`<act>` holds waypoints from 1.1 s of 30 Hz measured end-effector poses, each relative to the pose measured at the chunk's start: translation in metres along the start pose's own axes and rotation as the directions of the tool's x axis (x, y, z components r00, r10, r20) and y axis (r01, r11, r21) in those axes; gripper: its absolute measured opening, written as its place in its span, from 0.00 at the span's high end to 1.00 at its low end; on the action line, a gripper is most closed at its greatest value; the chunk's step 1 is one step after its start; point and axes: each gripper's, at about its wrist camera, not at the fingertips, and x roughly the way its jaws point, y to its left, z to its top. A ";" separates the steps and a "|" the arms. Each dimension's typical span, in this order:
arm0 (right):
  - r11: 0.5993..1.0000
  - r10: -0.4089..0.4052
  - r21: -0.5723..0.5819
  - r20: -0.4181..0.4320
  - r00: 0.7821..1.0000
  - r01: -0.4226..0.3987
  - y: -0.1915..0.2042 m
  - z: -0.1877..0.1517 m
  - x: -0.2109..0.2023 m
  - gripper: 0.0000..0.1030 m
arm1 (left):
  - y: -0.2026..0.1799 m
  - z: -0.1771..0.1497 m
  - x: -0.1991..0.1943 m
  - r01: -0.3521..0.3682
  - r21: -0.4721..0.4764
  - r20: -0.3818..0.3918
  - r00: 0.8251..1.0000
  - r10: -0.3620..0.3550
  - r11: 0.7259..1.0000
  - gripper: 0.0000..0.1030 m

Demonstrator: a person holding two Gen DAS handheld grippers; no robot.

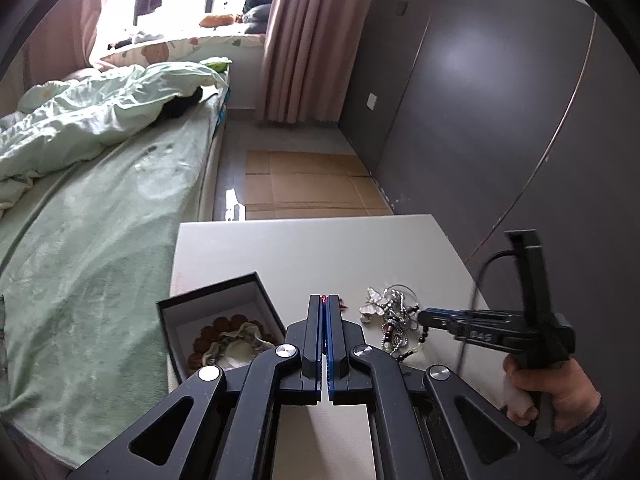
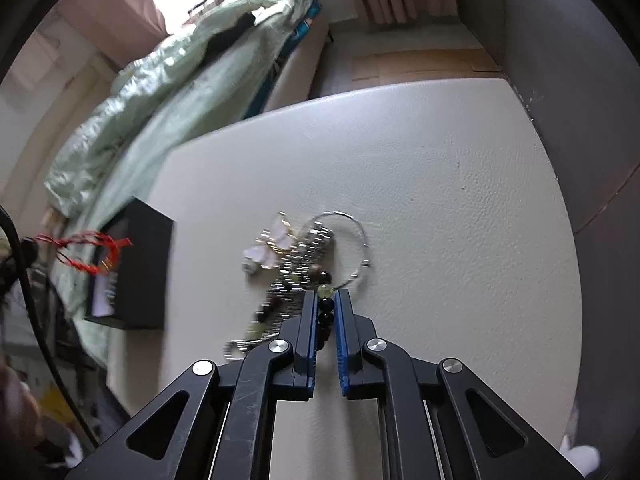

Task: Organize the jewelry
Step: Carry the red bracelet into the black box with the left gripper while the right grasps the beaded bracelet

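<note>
A tangled jewelry pile [image 1: 390, 312] lies on the white table [image 1: 320, 248]: a white butterfly piece [image 2: 276, 240], silver chain, a silver hoop [image 2: 354, 232] and a dark bead bracelet [image 2: 325, 312]. My right gripper [image 2: 325, 300] is shut on the bead bracelet, with beads showing between its blue pads. From the left wrist view, the right gripper [image 1: 420, 316] reaches into the pile from the right. My left gripper [image 1: 324, 300] is shut on a red cord bracelet [image 2: 80, 248], which hangs above the open black box [image 1: 224, 320]. The box [image 2: 136, 272] holds a brown bead bracelet [image 1: 224, 326].
A bed with a green sheet [image 1: 100, 240] runs along the table's left side. A dark grey wall [image 1: 500, 120] stands to the right. Cardboard [image 1: 304, 180] lies on the floor beyond the table. A person's hand [image 1: 552, 392] holds the right gripper.
</note>
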 end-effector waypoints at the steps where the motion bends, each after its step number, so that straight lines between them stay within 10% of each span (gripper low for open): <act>1: 1.000 0.026 0.006 0.013 1.000 -0.026 0.002 0.000 -0.006 0.90 | 0.002 0.000 -0.003 -0.001 -0.004 0.005 1.000 0.001 1.000 1.00; 33: 0.967 0.086 -0.254 0.310 0.947 -0.004 0.154 0.028 -0.163 0.91 | 0.079 -0.006 -0.004 0.025 -0.172 -0.021 0.999 -0.029 0.985 0.91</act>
